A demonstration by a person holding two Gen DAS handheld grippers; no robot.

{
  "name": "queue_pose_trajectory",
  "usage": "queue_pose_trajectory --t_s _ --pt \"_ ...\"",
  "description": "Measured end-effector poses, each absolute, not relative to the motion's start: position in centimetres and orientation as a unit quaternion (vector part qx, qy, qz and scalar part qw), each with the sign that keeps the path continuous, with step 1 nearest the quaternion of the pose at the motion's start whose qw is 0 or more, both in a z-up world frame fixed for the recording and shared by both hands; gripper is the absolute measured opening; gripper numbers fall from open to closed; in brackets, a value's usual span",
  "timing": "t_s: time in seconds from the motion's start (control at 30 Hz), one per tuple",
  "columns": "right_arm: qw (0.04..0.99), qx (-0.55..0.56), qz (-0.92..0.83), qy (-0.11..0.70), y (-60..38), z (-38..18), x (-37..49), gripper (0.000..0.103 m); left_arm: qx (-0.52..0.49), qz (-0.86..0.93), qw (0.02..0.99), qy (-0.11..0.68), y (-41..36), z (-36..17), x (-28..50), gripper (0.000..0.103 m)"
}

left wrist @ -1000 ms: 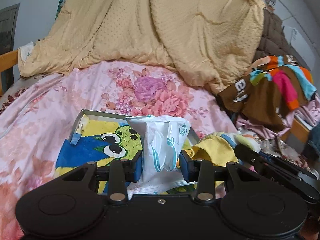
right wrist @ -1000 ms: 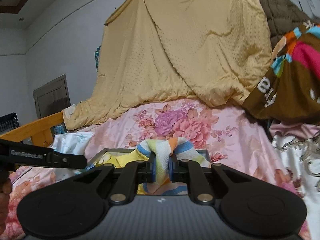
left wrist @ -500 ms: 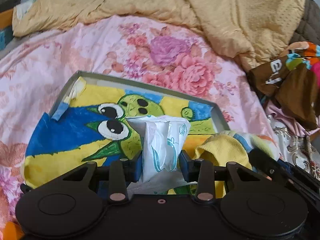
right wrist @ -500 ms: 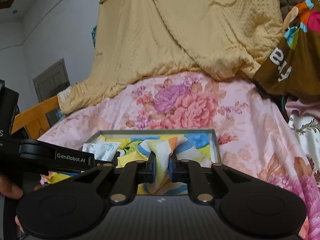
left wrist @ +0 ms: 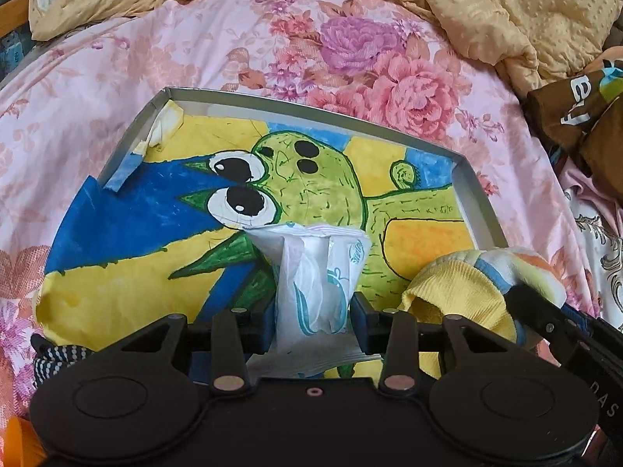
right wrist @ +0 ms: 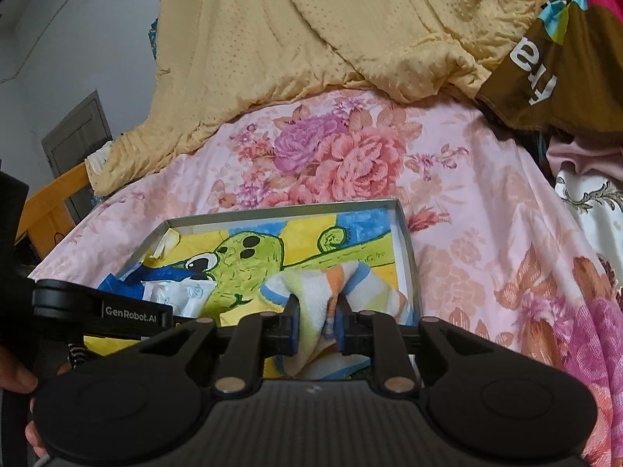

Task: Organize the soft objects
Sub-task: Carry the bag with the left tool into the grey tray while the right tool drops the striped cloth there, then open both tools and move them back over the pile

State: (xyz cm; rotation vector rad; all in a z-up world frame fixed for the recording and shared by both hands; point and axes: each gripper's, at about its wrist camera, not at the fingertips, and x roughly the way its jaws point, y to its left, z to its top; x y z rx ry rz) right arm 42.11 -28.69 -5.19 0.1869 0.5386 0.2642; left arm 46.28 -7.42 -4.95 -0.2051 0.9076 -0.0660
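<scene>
My left gripper (left wrist: 313,321) is shut on a white tissue pack with teal print (left wrist: 317,272) and holds it over the near part of a shallow grey tray (left wrist: 323,111) lined with a yellow, blue and green cartoon drawing. My right gripper (right wrist: 314,325) is shut on a striped yellow, orange and blue sock (right wrist: 331,292) and holds it over the tray's (right wrist: 405,249) right half. The sock (left wrist: 467,288) and the right gripper's body show at lower right in the left wrist view. The tissue pack (right wrist: 177,295) and the left gripper's body show at left in the right wrist view.
The tray lies on a pink floral bedspread (left wrist: 350,39). A tan quilt (right wrist: 311,31) is heaped at the back. Brown and multicoloured clothes (right wrist: 557,58) are piled at the right. A wooden bed frame (right wrist: 50,202) is at the left.
Both grippers have tilted down and moved forward over the tray, each still holding its item. The tray now fills much more of both views.
</scene>
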Motion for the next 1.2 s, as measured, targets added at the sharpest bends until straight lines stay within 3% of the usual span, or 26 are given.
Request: queue_pose_trajectory --t_s 0.27,0.43,0.57,0.77,0.9,1.2 --pt "0.948 0.088 0.124 0.28 -28.6 -5.4 42.3 0.031 -0.089 -0.031 0.894 0.439 -7.7 -5.0 46.2 0.047" --pt "0.948 0.083 0.121 0.281 -28.6 -4.9 42.0 0.049 -0.089 -0.028 0.897 0.432 -7.5 -4.4 45.5 0.062" --pt "0.951 0.082 0.117 0.274 -29.0 -4.2 41.2 0.057 -0.097 -0.029 0.901 0.422 -7.1 -3.4 44.6 0.069" --pt "0.961 0.08 0.105 0.244 -29.6 -2.4 39.2 0.073 -0.098 -0.035 0.912 0.396 -7.1 -1.4 42.3 0.07" --pt "0.969 0.073 0.099 0.216 -30.0 -1.1 37.5 0.085 -0.095 -0.042 0.927 0.359 -7.4 0.0 39.8 0.088" --pt "0.983 0.066 0.078 0.155 -31.0 1.1 32.5 0.097 -0.101 -0.059 0.952 0.283 -7.8 3.0 34.3 0.091"
